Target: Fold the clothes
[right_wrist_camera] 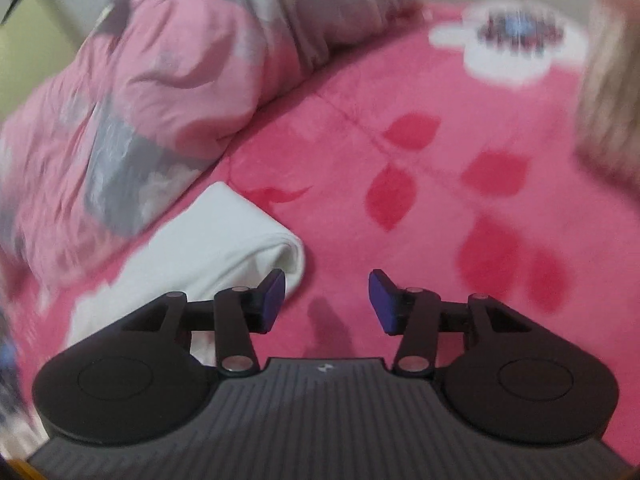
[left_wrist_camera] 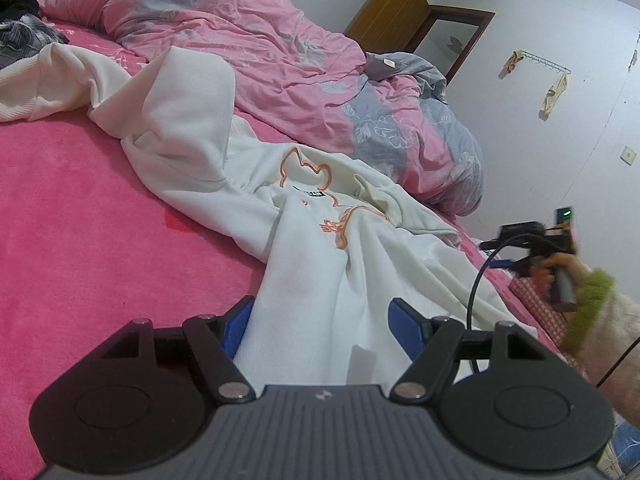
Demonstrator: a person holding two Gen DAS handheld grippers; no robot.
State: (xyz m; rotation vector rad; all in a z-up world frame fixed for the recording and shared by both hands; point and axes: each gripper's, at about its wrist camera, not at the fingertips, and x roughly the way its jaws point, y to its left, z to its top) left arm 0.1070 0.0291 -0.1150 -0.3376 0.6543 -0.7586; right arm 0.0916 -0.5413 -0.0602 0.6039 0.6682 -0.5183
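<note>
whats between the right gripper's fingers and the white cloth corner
Nothing: in the right wrist view the right hand-held gripper is open over bare pink blanket, and the white cloth sits just past its left fingertip.

The hoodie (left_wrist_camera: 320, 248) is white with an orange outline print; the bed (left_wrist_camera: 80, 220) blanket is hot pink; the far duvet (left_wrist_camera: 260, 48) is pink with grey flowers.

white hooded sweatshirt (left_wrist_camera: 320, 248) spread on pink plush bed cover (left_wrist_camera: 80, 240), near-centre | pink and grey floral duvet (left_wrist_camera: 260, 60) heaped behind it, far | brown wooden cabinet (left_wrist_camera: 394, 8) beyond duvet, far right | dark clothes (left_wrist_camera: 18, 20) far left on bed
</note>
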